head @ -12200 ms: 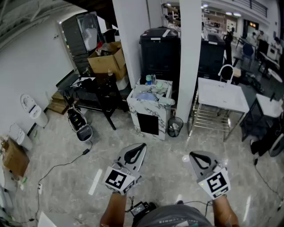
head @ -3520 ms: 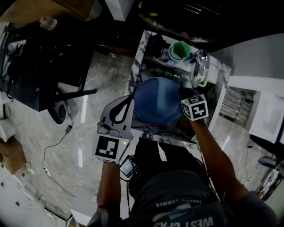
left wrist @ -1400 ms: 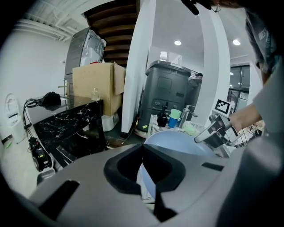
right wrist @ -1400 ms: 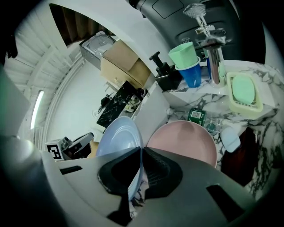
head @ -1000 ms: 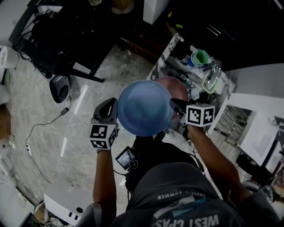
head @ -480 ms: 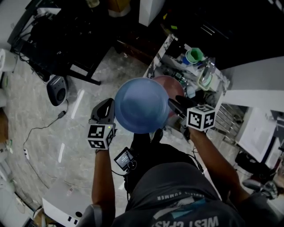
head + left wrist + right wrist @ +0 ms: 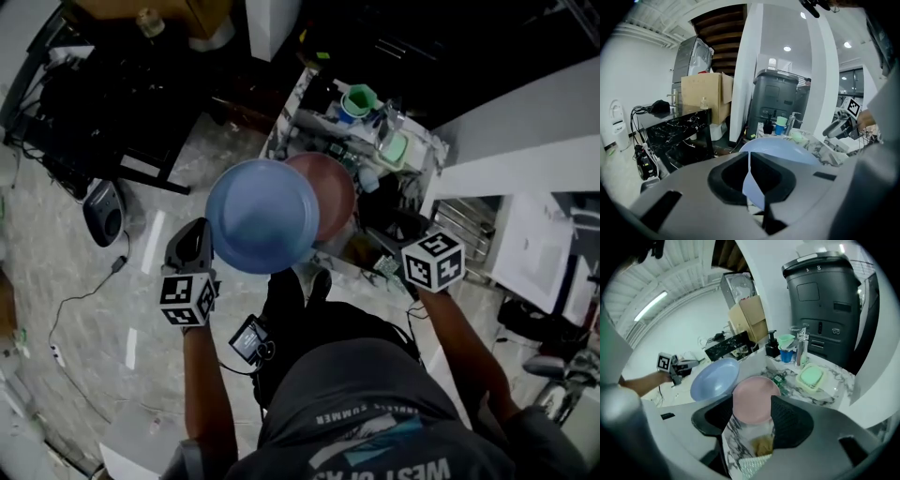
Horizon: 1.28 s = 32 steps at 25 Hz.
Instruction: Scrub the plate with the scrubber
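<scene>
the person's shirt reads "summer" and, partly cut off, "west".

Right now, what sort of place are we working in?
Probably a workshop or lab hall with a mock-up sink stand, not a home kitchen: a marble-pattern counter with a tap, a cardboard box nearby, and wide bare floor around it.

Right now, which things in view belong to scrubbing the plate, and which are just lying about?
Job: blue plate, clamped in the left gripper; green scrubber on the counter; right gripper, jaws opening, nothing between them.
Lying about: pink plate, green cup, soap bottle, cardboard box.
</scene>
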{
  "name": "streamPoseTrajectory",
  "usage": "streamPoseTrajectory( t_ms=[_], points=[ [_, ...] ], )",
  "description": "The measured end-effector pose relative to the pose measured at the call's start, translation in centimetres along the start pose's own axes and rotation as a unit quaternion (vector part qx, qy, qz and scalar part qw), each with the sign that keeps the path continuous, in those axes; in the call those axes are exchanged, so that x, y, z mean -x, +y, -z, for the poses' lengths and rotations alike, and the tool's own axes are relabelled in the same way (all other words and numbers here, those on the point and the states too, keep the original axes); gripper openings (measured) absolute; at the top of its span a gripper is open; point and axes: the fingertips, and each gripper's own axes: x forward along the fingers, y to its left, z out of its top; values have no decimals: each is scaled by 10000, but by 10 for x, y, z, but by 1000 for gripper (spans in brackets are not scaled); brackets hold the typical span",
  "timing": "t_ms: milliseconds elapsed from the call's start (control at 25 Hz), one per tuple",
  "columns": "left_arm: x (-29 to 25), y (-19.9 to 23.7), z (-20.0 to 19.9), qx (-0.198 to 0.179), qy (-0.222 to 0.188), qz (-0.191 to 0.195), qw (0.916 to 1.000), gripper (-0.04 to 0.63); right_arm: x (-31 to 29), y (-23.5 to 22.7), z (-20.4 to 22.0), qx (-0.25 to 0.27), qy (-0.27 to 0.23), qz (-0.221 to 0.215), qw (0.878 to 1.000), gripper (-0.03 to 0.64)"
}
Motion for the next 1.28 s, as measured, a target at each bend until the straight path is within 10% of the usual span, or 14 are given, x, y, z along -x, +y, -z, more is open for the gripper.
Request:
streamPoseTrajectory(
  t_ms=[560,1280],
  points=[
    [18,-16,-8,-92,-59,-292,9995,3,51,-25,132,1093,1282,312,9852,301],
    [17,-13,12,629,-110,-423,9971,3,46,-30,164,1533,1793,350,9711,239]
  ],
)
